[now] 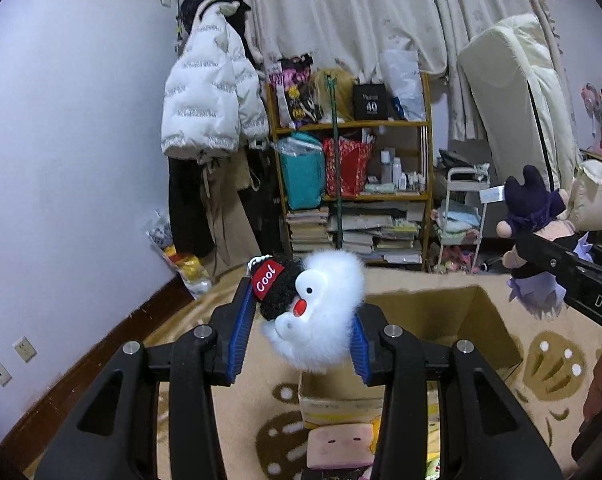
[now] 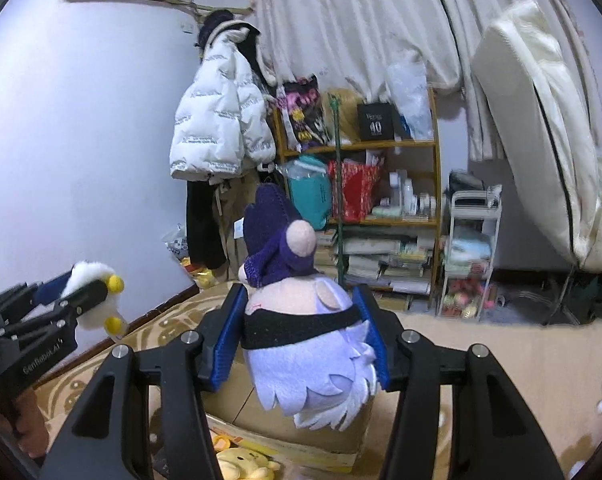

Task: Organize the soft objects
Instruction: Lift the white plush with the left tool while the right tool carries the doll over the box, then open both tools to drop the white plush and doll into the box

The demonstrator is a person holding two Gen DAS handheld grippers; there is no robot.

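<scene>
Both toys gripped above the box (image 1: 441, 320).
Left gripper (image 1: 301, 332) pinches only the duck's (image 1: 321, 320) fluff, right gripper (image 2: 301, 336) clamps the doll (image 2: 301, 320); the duck may slip, missing the box.

A red patch (image 1: 268, 276) on the black hat of the white fluffy toy (image 1: 321, 320) reads "Cool" in white script. On the top board of the wooden shelf (image 1: 353, 124), a black box (image 1: 370, 102) carries the number "40" in pale print, with a smaller line above it too small to read. The black body of the right claw (image 1: 541, 258) shows the letters "DAS" before the frame edge cuts them off. The body of the left claw (image 2: 97, 300) bears "GenRobot.AI". The white jacket (image 1: 209, 96) has rows of lettering too fine to read.
</scene>
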